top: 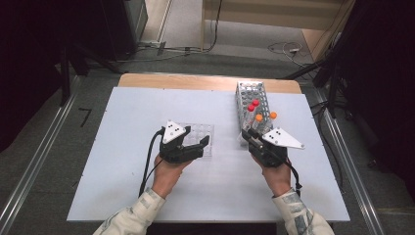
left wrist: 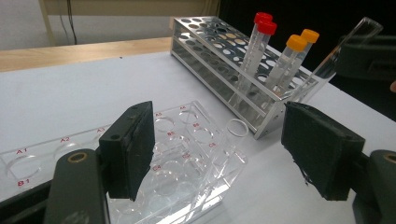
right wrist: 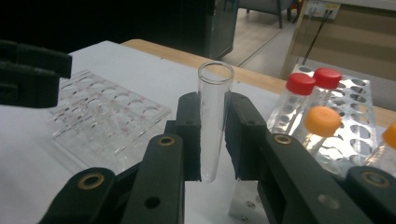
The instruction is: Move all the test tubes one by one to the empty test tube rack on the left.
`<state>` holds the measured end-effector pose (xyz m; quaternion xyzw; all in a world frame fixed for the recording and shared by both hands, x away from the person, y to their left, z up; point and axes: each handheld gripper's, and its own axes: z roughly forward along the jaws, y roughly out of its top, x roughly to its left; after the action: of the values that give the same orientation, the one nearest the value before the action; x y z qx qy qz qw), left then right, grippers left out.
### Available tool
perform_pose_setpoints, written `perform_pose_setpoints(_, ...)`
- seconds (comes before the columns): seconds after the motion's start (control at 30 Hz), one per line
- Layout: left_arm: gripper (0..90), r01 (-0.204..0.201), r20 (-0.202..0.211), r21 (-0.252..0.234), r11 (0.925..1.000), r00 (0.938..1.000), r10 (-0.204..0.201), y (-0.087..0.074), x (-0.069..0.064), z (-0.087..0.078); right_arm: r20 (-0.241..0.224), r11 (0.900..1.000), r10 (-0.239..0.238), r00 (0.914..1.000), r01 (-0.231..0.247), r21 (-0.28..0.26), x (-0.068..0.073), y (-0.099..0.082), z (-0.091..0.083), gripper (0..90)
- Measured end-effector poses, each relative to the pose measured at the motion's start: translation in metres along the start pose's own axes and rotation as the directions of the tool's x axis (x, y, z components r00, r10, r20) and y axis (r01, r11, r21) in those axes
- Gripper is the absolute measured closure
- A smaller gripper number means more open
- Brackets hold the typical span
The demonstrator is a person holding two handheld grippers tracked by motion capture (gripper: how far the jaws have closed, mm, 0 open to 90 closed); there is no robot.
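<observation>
Left gripper view: clear well plate (left wrist: 187, 158) reads A1, A2, B1; left gripper (left wrist: 219, 154) spread.

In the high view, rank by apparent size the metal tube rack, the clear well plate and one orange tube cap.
1. metal tube rack
2. clear well plate, partly hidden, so the gap is unsure
3. orange tube cap

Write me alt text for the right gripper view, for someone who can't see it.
The right gripper has its two black jaws shut on an uncapped clear glass tube, held upright above the white table. A clear well plate lies to the left; red-capped tubes and orange-capped tubes stand in a metal rack to the right.
</observation>
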<state>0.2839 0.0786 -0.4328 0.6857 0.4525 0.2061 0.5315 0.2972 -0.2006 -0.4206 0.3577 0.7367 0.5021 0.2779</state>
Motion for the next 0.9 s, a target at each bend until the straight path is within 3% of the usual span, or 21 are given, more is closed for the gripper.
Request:
perform_pose_setpoints(0.27,25.0,-0.008,0.03,-0.011,0.9999,0.9995,0.008,0.003,-0.008,-0.003,-0.073,0.9977,-0.01,0.9972,0.015,0.066,0.017,-0.013,0.005,73.8)
perform_pose_setpoints(0.6,19.3,-0.047,0.088,0.015,0.9988,0.9951,0.045,0.003,-0.026,-0.002,-0.173,0.993,-0.033,0.9843,0.052,0.107,0.044,-0.023,0.012,73.8)
perform_pose_setpoints(0.67,22.3,-0.051,0.101,0.017,0.9986,0.9937,0.049,0.002,-0.029,-0.002,-0.195,0.9928,-0.012,0.9808,0.035,0.114,0.048,-0.023,0.012,73.7)
perform_pose_setpoints(0.9,36.7,-0.073,0.156,0.024,0.997,0.9853,0.069,-0.001,-0.036,0.0,-0.225,0.9915,-0.018,0.9741,0.046,0.122,0.058,-0.025,0.016,73.7)
